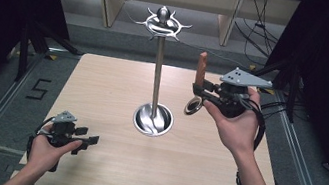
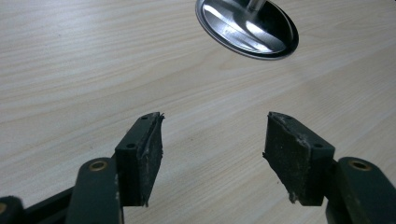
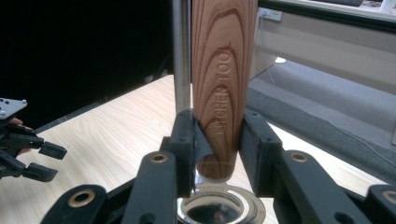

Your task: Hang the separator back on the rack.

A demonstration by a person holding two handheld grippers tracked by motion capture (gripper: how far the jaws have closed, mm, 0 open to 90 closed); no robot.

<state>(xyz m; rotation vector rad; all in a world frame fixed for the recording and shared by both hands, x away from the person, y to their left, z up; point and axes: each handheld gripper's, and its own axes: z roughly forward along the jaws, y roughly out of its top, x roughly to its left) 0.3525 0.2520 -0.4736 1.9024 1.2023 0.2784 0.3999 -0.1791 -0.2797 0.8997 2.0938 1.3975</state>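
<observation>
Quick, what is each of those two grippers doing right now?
Left gripper: open, nothing between its jaws, low over the table.
Right gripper: shut on the wooden handle of a kitchen tool, held upright.

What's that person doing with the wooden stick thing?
A person holds a gripper in each hand at a wooden table. The right gripper is clamped on the wooden handle of a kitchen tool, holding it upright with its metal ring end hanging down. It is lifted beside a tall metal hanging stand with hooks on top, not yet hung there. The left gripper waits near the table's front corner, jaws open and empty.
</observation>
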